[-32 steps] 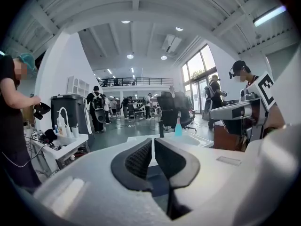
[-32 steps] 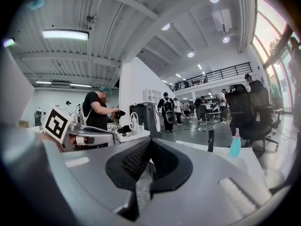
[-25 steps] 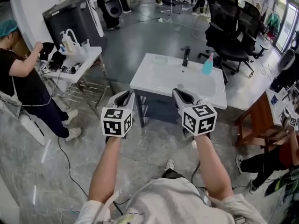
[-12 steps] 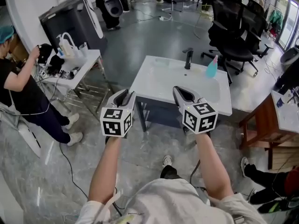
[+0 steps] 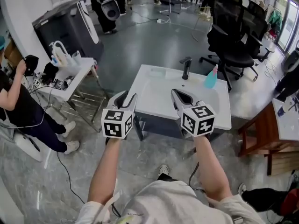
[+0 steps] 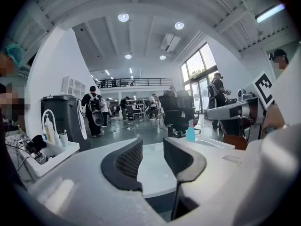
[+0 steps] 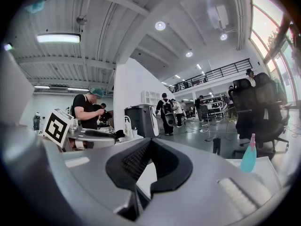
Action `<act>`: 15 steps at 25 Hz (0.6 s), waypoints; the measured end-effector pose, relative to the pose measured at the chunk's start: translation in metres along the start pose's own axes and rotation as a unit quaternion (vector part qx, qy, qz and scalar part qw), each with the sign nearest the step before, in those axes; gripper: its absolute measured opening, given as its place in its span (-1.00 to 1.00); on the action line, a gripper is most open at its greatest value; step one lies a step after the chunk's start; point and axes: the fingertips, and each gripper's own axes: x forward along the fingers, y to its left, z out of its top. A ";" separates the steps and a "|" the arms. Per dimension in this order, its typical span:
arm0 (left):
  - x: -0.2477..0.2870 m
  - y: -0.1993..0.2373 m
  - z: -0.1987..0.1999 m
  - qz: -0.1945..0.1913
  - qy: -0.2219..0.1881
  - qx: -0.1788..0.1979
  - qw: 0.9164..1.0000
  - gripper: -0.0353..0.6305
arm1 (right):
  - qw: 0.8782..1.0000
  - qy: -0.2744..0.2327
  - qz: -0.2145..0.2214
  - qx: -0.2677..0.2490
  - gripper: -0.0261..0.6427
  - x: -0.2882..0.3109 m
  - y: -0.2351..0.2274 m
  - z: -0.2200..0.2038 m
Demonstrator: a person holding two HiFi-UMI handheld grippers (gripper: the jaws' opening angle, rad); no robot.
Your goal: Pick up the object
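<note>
A teal spray bottle stands at the back right of a white sink top, next to a black faucet. My left gripper hovers at the sink top's near left edge. Its jaws are opening, with a clear gap and nothing between them. My right gripper is held over the near middle of the sink top, jaws shut and empty. The bottle is ahead and to the right of it, well out of reach of both grippers.
Black office chairs stand behind the sink. A white side table with bottles and gear is at the left, with a person in black beside it. A wooden table stands to the right. A dark bin is at the back left.
The sink top has come nearer and lower in the head view. My left gripper's jaws have parted. The right gripper keeps its place beside it.
</note>
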 end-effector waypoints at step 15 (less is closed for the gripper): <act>0.101 0.021 0.015 0.011 0.009 -0.008 1.000 -0.30 | 1.000 0.001 0.012 0.006 -0.91 0.070 -0.084 0.014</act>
